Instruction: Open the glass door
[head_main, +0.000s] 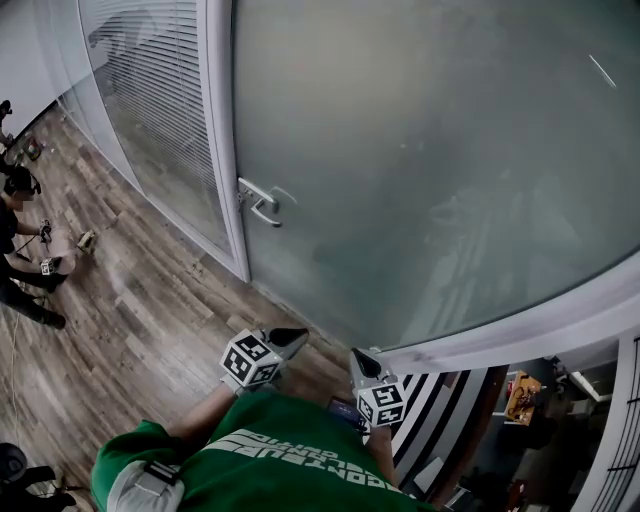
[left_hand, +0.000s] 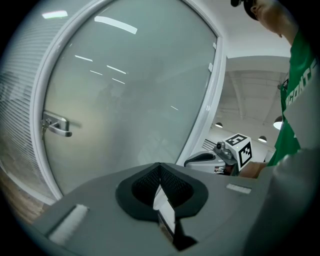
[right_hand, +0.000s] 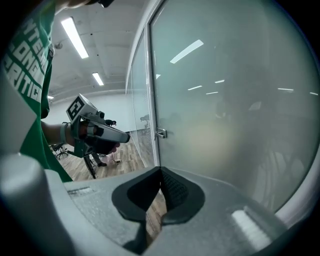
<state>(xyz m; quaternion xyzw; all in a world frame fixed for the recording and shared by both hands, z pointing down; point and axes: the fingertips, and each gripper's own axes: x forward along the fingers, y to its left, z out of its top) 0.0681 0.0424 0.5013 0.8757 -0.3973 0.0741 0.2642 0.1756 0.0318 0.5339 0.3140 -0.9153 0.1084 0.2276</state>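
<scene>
Left gripper (head_main: 291, 336) and right gripper (head_main: 358, 360): jaws together, empty. Both sit well apart from the glass door (head_main: 420, 150); its handle (head_main: 260, 203) is nearer the left gripper.

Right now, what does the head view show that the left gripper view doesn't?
Only the head view: a person at the left edge of the picture, and the left tool seen from outside with its marker cube. Only the left gripper view: ceiling lights past the door frame, and that tool's jaws closed together with nothing between them. Both: the frosted glass door, its handle and the right tool.
</scene>
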